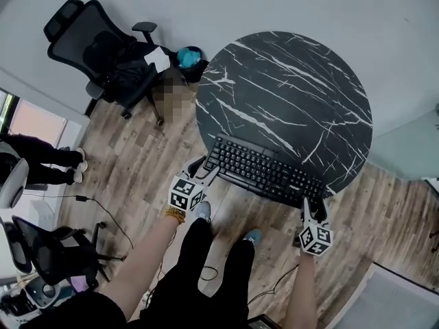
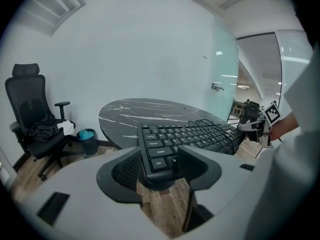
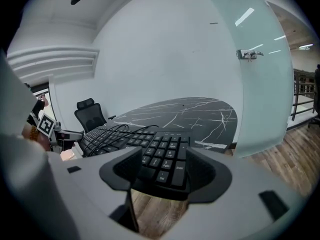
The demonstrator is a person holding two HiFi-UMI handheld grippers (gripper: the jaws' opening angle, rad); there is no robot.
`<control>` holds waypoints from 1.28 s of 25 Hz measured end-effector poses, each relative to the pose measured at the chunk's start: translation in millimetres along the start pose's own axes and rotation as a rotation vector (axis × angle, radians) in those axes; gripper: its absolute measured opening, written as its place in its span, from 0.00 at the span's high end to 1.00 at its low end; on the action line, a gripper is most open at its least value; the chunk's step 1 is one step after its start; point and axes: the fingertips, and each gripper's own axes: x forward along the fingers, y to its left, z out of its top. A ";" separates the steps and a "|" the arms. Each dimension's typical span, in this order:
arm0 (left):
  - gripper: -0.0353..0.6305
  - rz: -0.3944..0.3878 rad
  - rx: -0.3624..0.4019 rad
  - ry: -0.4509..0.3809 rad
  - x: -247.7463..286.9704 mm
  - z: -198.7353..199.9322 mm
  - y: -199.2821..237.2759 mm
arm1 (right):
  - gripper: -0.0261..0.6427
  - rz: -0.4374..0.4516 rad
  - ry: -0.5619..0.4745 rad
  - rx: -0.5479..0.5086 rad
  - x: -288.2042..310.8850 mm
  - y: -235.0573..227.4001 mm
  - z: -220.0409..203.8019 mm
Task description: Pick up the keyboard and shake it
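Observation:
A black keyboard [image 1: 264, 170] lies flat along the near edge of the round black marble table [image 1: 288, 81], its cable looped over the keys [image 2: 220, 131]. My left gripper [image 1: 206, 171] is at its left end. In the left gripper view that end [image 2: 159, 156] sits between the wide jaws of my left gripper [image 2: 160, 166], with a gap beside the left pad. My right gripper [image 1: 314, 208] is at the right end. In the right gripper view the numeric keypad [image 3: 165, 159] lies between the spread jaws of my right gripper [image 3: 167, 173]. Neither gripper's pads press on the keyboard.
A black office chair [image 1: 96, 50] and a teal bin [image 1: 190, 57] stand beyond the table at the left. Another chair [image 1: 48, 252] is at the lower left, and a seated person's legs [image 1: 41, 160] show at the left edge. A glass wall [image 3: 260, 84] runs along the right.

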 end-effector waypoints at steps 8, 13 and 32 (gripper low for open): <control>0.59 -0.017 0.007 0.031 -11.1 -7.1 -2.5 | 0.59 0.015 0.016 0.007 -11.4 5.7 -8.1; 0.59 -0.044 0.026 0.055 -12.0 -6.4 -2.3 | 0.59 0.020 0.014 0.018 -13.0 1.5 -8.3; 0.59 -0.099 -0.322 0.017 -5.9 -14.1 21.8 | 0.59 0.055 -0.012 0.325 -14.4 -22.4 -17.9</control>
